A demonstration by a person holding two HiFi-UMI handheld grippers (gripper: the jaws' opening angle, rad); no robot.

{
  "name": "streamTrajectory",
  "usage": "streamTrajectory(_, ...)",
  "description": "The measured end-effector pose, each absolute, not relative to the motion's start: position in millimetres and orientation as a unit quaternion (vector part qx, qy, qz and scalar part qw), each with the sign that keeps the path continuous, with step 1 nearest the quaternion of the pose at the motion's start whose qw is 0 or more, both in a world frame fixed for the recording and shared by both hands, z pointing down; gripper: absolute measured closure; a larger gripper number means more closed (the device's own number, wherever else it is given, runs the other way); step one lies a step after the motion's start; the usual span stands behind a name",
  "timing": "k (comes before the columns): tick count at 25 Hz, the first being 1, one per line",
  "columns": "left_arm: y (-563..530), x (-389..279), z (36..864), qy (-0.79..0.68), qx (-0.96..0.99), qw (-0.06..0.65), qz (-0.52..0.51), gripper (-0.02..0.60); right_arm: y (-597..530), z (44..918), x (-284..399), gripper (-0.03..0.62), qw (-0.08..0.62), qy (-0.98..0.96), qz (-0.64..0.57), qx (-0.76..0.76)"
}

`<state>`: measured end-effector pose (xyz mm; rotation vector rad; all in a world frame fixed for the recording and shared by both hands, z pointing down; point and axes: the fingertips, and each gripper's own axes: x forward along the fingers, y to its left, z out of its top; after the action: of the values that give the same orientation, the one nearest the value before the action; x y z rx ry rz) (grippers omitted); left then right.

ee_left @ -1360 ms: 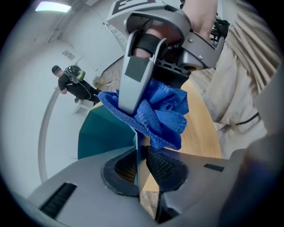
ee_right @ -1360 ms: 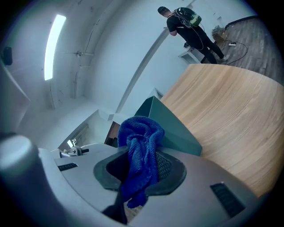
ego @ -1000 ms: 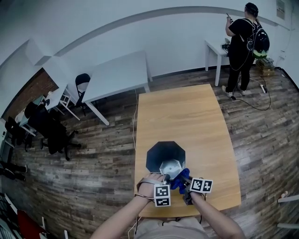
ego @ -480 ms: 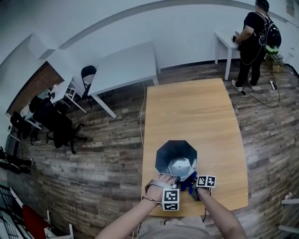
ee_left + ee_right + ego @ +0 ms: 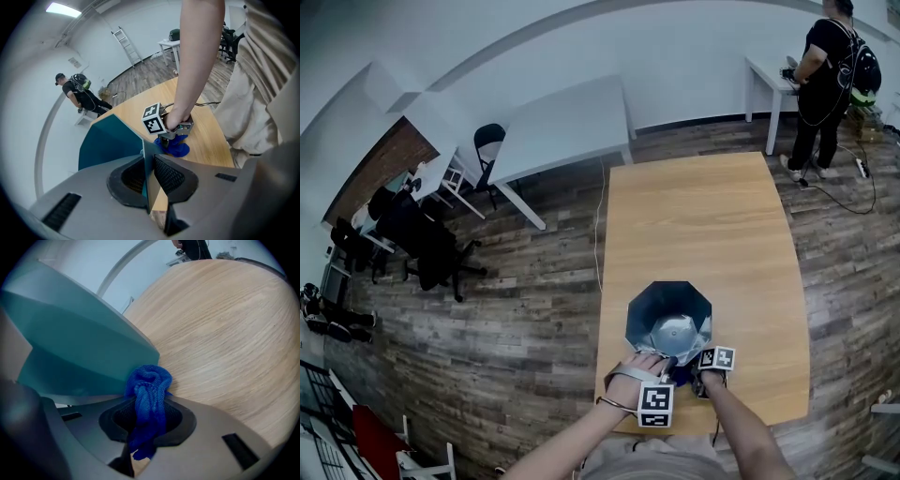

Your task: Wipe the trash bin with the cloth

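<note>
A dark teal octagonal trash bin (image 5: 668,317) stands upright near the front edge of the wooden table (image 5: 703,225). My left gripper (image 5: 660,366) is shut on the bin's near rim; in the left gripper view the thin teal wall (image 5: 148,180) sits pinched between the jaws of the left gripper (image 5: 149,174). My right gripper (image 5: 147,417) is shut on a bunched blue cloth (image 5: 149,390). The cloth presses against the bin's outer wall (image 5: 79,348), low down by the tabletop. The right gripper (image 5: 165,127) and the blue cloth (image 5: 176,148) also show in the left gripper view.
The table's front edge (image 5: 712,427) is close behind both hands. A person (image 5: 834,75) stands at a white desk (image 5: 773,75) at the far right. A white table (image 5: 562,127) and dark office chairs (image 5: 422,248) stand to the left on the wooden floor.
My right gripper has sunk with the cloth down the bin's near outer wall. The left gripper has kept its hold on the rim. The head view has shifted.
</note>
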<state>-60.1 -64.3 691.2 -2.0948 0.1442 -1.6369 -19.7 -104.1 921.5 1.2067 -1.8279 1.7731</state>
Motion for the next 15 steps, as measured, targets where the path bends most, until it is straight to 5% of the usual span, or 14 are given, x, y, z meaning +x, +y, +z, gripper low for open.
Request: streamTrajectory(15,-63.3,-65.0,694.3,0.096,-0.766,0.236,-0.591,0.526,-62.0,829.6,-5.5,0.510,0.117,-0.704,0.581,0.390)
